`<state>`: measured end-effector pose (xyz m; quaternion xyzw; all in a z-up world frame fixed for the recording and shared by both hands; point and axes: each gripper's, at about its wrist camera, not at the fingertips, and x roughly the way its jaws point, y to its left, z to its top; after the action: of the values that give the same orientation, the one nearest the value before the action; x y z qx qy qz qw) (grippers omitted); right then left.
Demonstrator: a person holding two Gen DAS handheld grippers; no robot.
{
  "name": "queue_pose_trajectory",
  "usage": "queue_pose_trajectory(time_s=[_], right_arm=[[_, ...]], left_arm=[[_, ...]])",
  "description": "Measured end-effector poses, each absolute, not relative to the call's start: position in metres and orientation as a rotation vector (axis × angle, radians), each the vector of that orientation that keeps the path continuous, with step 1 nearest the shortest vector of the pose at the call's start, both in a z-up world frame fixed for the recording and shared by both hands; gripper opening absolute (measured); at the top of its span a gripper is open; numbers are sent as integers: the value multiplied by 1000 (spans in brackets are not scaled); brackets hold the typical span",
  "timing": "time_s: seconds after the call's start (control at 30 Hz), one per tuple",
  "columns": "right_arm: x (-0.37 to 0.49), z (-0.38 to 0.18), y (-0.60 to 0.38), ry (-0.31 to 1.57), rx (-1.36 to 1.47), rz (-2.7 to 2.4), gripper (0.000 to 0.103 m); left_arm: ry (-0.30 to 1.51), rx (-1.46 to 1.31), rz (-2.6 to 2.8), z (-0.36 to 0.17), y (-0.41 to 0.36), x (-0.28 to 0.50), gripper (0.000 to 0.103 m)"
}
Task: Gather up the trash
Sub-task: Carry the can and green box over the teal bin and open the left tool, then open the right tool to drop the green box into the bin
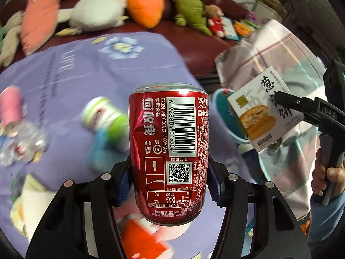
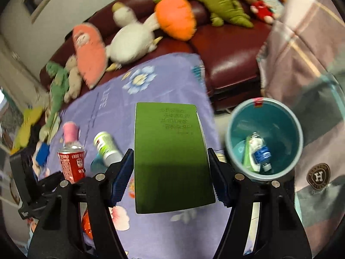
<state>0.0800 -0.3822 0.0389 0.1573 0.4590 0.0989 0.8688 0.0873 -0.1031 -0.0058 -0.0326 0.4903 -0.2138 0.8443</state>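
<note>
Both grippers carry trash toward the teal bin (image 2: 234, 129): the left gripper (image 1: 170, 172) clamps a red cola can (image 1: 169, 149), the right gripper (image 2: 170, 172) a green snack box (image 2: 170, 157).

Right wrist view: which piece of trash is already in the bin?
The crumpled clear plastic bottle with the blue label, lying at the bottom of the teal bin. The white-and-green bottle and the pink-capped one lie on the purple cloth.
</note>
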Motion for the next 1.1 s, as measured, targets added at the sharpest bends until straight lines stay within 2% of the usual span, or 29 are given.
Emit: queue_pose_trajectory(time_s=[0.33, 0.57, 0.9, 1.0, 1.1], right_arm=[[68, 25, -521, 871, 476, -3, 64], [68, 6, -580, 852, 521, -100, 64], [82, -25, -615, 899, 546, -153, 64], [86, -31, -619, 908, 548, -164, 64], [91, -38, -622, 923, 556, -164, 64]], left_arm=[[1057, 80, -600, -12, -248, 120, 59], [1093, 127, -657, -36, -328, 150, 59], [1164, 176, -673, -80, -389, 186, 60], [1204, 178, -668, -93, -401, 197, 69], [1200, 175, -653, -98, -402, 202, 71]])
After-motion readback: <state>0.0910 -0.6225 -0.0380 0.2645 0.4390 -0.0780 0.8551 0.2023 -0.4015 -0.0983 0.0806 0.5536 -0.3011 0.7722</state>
